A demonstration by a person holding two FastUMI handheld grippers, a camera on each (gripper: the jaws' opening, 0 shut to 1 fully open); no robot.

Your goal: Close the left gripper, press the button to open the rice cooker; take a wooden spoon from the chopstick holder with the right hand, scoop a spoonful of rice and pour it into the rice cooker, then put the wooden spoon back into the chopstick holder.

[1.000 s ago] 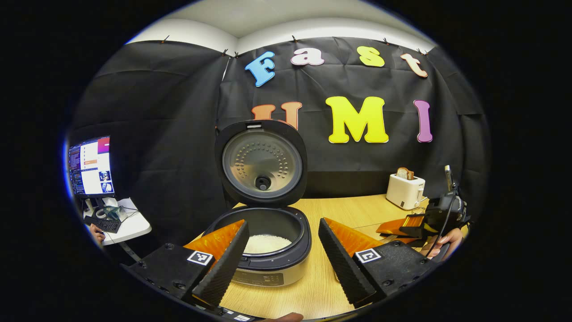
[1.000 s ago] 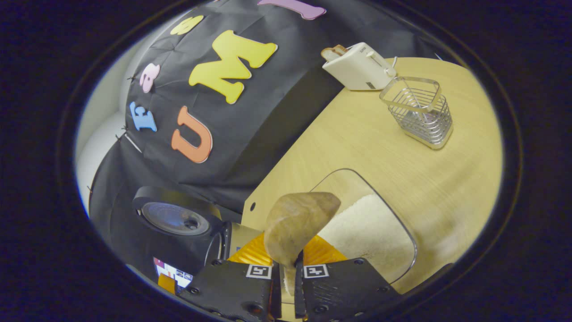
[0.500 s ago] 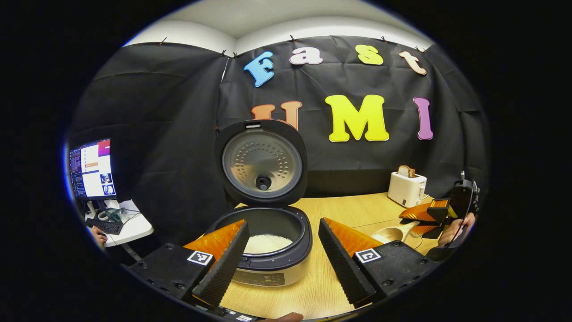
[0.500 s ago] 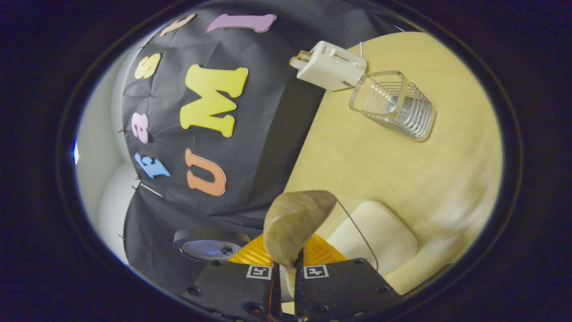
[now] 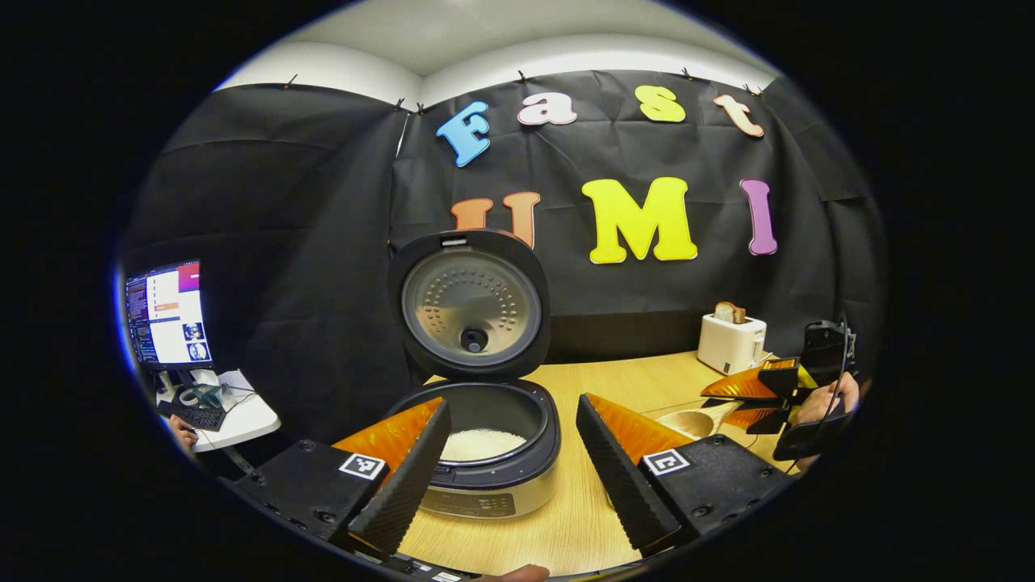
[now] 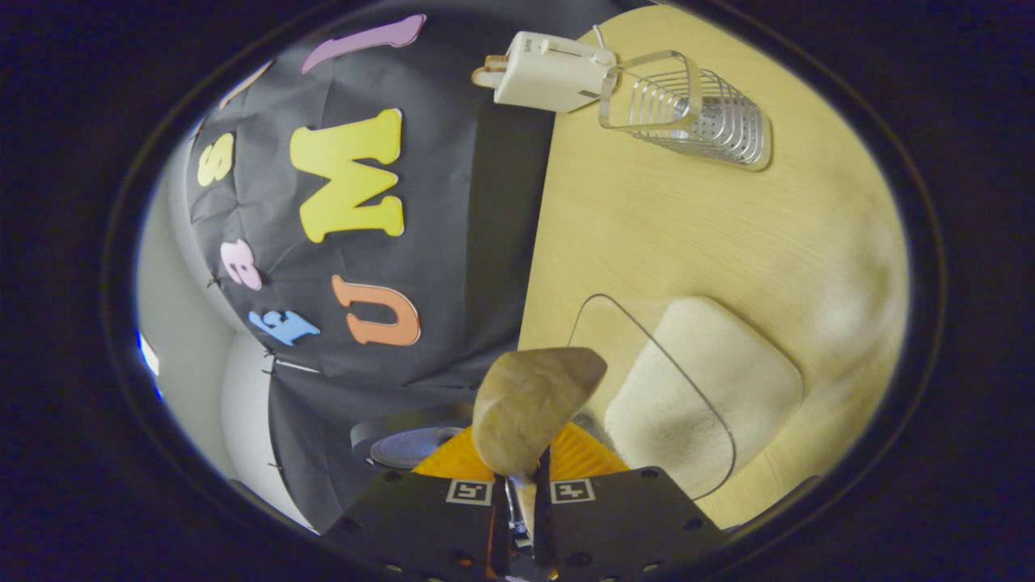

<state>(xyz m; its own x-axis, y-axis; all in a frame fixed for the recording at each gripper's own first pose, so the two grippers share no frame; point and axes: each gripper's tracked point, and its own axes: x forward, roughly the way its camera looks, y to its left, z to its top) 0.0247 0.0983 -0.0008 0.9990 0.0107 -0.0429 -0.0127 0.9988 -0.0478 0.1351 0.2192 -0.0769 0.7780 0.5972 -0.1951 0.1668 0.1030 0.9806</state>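
the right gripper (image 6: 521, 505) has its fingers clamped on the wooden spoon (image 6: 530, 404), bowl forward and rolled sideways, just beside the rice tray (image 6: 695, 388). the left gripper (image 5: 509, 461) idles with fingers apart before the open rice cooker (image 5: 485, 420). risk: a tilted bowl could shed rice onto the surface (image 6: 687, 234) in transit. the chopstick holder (image 6: 687, 109) stands well apart.
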